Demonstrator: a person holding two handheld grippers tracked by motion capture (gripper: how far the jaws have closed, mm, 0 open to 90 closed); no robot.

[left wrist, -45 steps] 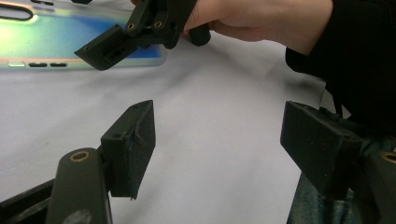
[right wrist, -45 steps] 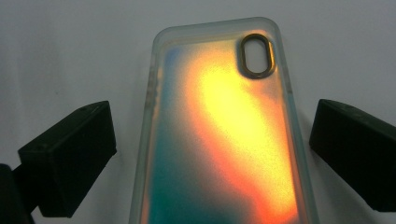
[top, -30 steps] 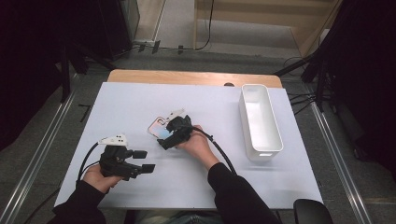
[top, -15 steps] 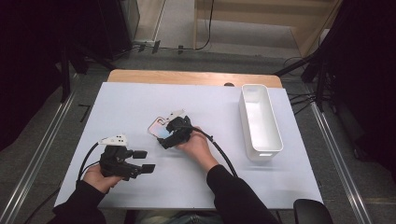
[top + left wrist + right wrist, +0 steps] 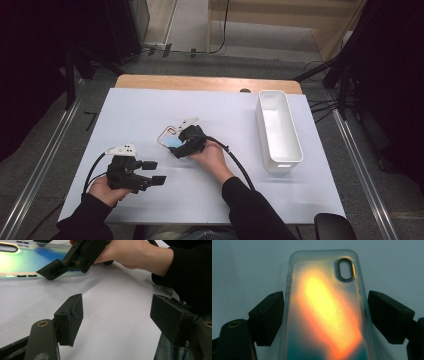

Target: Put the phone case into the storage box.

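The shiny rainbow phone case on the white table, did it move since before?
No. The shiny rainbow phone case lies the same way from the white plastic bin, with the right gripper shut on it.

The right gripper (image 5: 181, 148) covers much of the phone case (image 5: 169, 138); its near end is cut off.

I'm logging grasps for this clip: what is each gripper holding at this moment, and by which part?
The right gripper clamps the translucent iridescent phone case across its two long side edges, below the camera cutout. The left gripper stands open, holding nothing.
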